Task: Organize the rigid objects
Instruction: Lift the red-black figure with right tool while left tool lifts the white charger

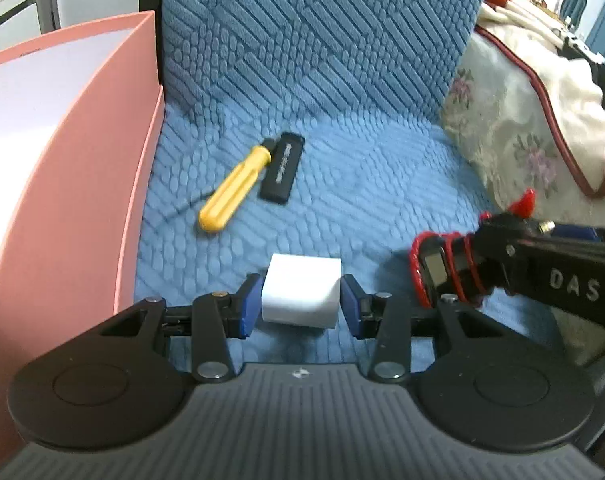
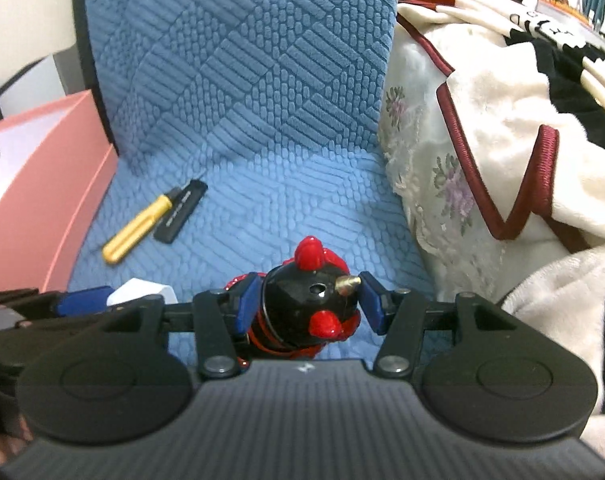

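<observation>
A blue quilted seat (image 1: 342, 184) carries everything, its textured back rising behind; a floral cushion (image 1: 514, 136) with cream, red-trimmed cloth leans at the seat's right edge; a pink box (image 1: 82, 184) stands along the left edge, its wall touching the seat; the left gripper (image 1: 301, 306) sits low at the front edge, its blue-padded jaws set on either side of a white block (image 1: 301, 290), pads at or just off its sides, so whether they press it I cannot tell; the right gripper (image 2: 308, 306) sits just right of it, jaws closed around a black toy (image 2: 308, 312) with red knobs, red cord wound round its body and a small brass tip, the left pad against it and the right pad at the brass tip; near the back left of the seat lie a yellow screwdriver (image 1: 235, 189) and a black stick (image 1: 283, 168), side by side and touching at their far ends, both angled toward the box.
</observation>
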`<state>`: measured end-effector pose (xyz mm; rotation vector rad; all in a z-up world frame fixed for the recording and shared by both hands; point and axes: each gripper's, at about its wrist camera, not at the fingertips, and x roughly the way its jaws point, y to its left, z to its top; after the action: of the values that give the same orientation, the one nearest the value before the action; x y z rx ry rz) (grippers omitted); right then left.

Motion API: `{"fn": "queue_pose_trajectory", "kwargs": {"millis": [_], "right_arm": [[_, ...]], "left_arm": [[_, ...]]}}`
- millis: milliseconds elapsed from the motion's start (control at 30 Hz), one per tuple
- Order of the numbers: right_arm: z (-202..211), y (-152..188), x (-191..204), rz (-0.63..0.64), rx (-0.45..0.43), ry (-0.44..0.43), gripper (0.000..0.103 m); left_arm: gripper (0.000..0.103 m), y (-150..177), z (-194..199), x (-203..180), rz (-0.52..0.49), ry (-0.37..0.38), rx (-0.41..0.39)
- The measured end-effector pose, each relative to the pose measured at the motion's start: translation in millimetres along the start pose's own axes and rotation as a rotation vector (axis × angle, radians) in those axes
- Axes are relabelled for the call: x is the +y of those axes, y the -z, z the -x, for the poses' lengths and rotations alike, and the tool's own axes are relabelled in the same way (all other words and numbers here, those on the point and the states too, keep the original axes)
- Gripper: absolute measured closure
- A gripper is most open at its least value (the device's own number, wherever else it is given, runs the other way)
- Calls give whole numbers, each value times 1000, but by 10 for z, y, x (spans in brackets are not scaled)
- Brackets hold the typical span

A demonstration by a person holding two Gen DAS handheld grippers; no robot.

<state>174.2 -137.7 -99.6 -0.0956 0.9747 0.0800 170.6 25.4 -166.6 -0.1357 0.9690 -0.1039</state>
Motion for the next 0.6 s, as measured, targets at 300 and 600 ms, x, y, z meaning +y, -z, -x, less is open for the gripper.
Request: {"fn": "queue_pose_trajectory", "kwargs": {"millis": [300,600], "right_arm": [[-51,17,2,-4,6,-40,46],[-69,-21,-54,-66,-8,-135,46]], "left_arm": [[56,46,10,-1,2,5,9],[55,24,-5,1,17,9,6]]}}
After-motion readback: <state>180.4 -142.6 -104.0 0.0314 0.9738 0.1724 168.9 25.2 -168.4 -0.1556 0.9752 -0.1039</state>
